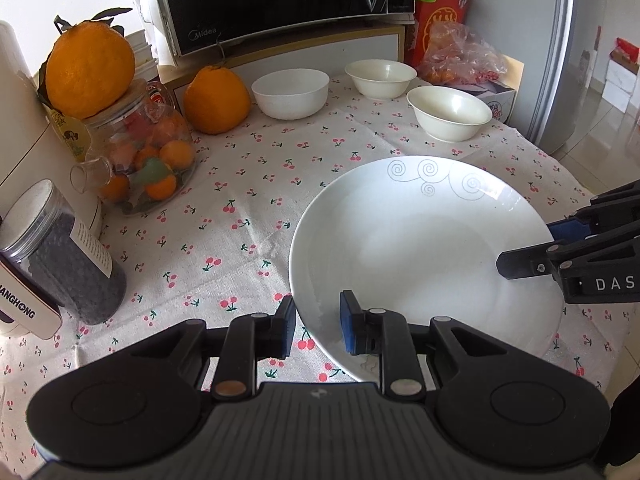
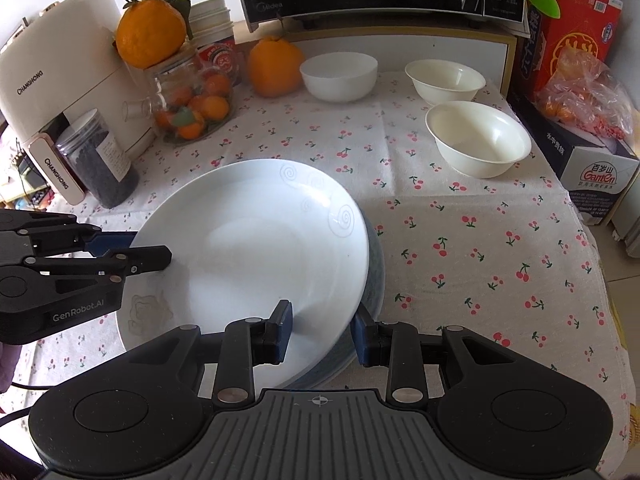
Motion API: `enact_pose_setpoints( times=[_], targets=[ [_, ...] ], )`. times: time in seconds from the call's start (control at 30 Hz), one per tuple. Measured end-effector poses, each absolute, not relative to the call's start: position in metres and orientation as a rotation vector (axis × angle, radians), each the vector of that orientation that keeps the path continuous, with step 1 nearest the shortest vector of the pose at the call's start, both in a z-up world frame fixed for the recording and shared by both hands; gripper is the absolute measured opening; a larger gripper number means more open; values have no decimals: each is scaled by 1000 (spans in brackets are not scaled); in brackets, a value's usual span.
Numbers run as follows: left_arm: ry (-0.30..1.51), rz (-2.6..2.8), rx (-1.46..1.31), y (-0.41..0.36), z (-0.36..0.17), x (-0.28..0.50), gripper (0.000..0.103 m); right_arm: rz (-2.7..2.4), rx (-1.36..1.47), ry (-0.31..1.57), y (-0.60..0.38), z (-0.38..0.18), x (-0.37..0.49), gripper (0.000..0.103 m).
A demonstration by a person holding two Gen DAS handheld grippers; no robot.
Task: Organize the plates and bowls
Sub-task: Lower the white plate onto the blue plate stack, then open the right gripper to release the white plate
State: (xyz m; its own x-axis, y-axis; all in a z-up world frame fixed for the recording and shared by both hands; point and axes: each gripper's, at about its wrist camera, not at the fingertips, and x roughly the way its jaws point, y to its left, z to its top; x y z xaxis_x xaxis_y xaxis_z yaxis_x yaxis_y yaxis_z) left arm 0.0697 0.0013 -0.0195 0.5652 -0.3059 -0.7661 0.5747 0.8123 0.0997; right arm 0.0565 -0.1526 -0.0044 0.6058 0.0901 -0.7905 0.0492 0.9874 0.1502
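Both wrist cameras look steeply down, close over the same white plate point(image 1: 420, 240) from opposite sides.

Home kitchen, microwave point(image 1: 280, 0), fridge point(image 1: 560, 60)

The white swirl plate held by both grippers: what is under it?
Under the white swirl plate, the right wrist view shows the edge of at least one darker plate stacked below. Its face is covered, so its pattern and the count cannot be seen.

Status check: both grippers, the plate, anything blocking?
Left gripper and right gripper both clamped on the white plate, opposite rims. Plate tilted over a darker plate beneath. Three bowls stand clear at the back.
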Motion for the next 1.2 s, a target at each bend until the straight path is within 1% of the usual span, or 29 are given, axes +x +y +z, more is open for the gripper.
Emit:
enact_pose_setpoints(
  times=[0.2, 0.4, 0.6, 0.8, 1.03, 1.1, 1.17, 1.2],
  targets=[
    [839, -528, 389, -5, -23, 68, 20, 2, 118, 923, -151, -3, 57, 31],
    [805, -516, 498, -14, -28, 60, 19, -8, 51, 924, -148, -4, 56, 32],
    [818, -520, 484, -12, -26, 62, 19, -8, 44, 926, -147, -5, 57, 33],
    [835, -531, 466, -11, -26, 62, 26, -7, 19, 965, -147, -9, 62, 35],
    [845, -533, 453, -11, -25, 63, 26, 15, 25, 973, -145, -9, 63, 47],
    [849, -537, 445, -11, -24, 63, 27, 18, 30, 976, -145, -8, 63, 49],
    [853, -540, 436, -10, -24, 64, 30, 22, 37, 978, -146, -8, 64, 51],
    [856, -542, 430, -10, -23, 64, 31, 22, 40, 977, -146, -7, 64, 55]
  ],
)
